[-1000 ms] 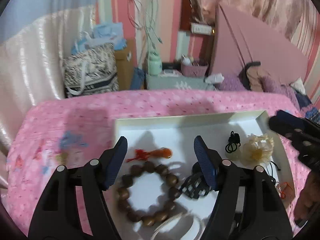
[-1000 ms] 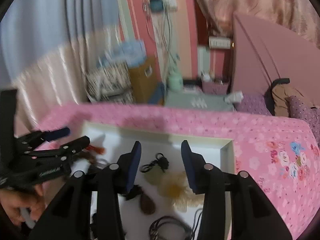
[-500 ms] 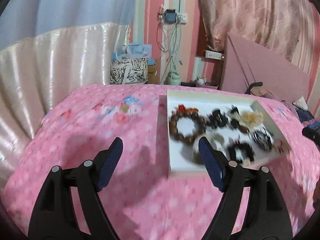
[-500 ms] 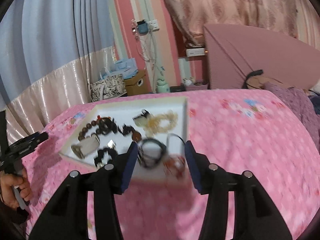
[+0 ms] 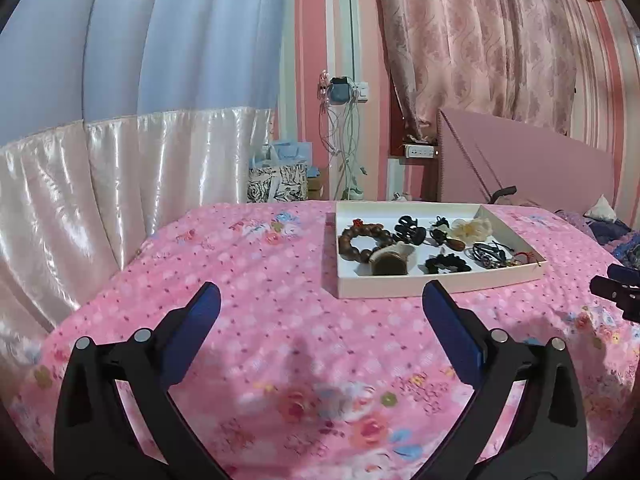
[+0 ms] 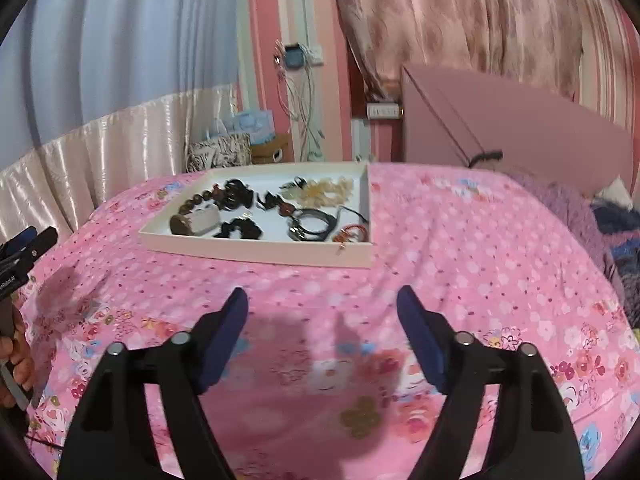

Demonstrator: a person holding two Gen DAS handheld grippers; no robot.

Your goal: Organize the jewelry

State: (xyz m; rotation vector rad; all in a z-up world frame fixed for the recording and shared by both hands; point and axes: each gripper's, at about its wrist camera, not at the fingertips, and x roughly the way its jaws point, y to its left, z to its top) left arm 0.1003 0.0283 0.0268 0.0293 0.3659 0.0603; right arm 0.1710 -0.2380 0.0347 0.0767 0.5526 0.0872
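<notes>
1. Left gripper (image 5: 320, 296): jaws wide apart, holding nothing, hanging above the pink flowered bedspread (image 5: 260, 280), well short of the tray.
2. Tray (image 5: 440, 286): a shallow white tray lies flat on the bedspread, ahead of both grippers.
3. Tray contents, left side: a brown bead bracelet (image 5: 362, 240) lies at the left end, with a pale and brown bangle (image 5: 392, 262) touching its near side.
4. Tray contents, middle: a black hair claw (image 5: 410, 230) lies toward the far side; a black scrunchie (image 5: 446, 264) lies near the front wall.
5. Tray contents, right side: a cream flower piece (image 5: 472, 228) lies at the back; dark cord necklaces (image 5: 488, 254) lie tangled in front of it.
6. Right gripper (image 6: 322, 300): jaws apart, empty, above the bedspread and near the tray's front wall.
</notes>
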